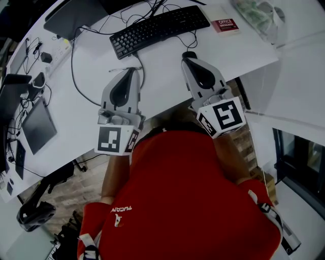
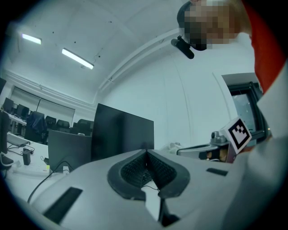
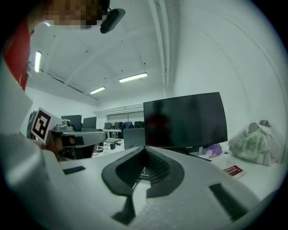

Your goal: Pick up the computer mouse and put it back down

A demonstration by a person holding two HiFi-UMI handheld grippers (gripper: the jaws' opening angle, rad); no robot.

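The black computer mouse (image 1: 189,54) lies on the white desk (image 1: 162,76) just below the keyboard, and only its far end shows past my right gripper's tip. The right gripper (image 1: 188,60) hangs over it, level, pointing at the keyboard. In the right gripper view its jaws (image 3: 145,149) meet at the tip with nothing between them; the mouse is not visible there. Whether the gripper touches the mouse I cannot tell. My left gripper (image 1: 134,69) hovers to the left, its jaws (image 2: 146,152) also shut and empty.
A black keyboard (image 1: 160,28) lies beyond both grippers, with cables looping around it. A red-labelled book (image 1: 225,24) and a plastic bag (image 1: 259,11) sit at the far right. A dark monitor (image 3: 186,121) stands behind. A tablet (image 1: 36,126) lies at the left. The desk's curved front edge (image 1: 167,107) runs under the grippers.
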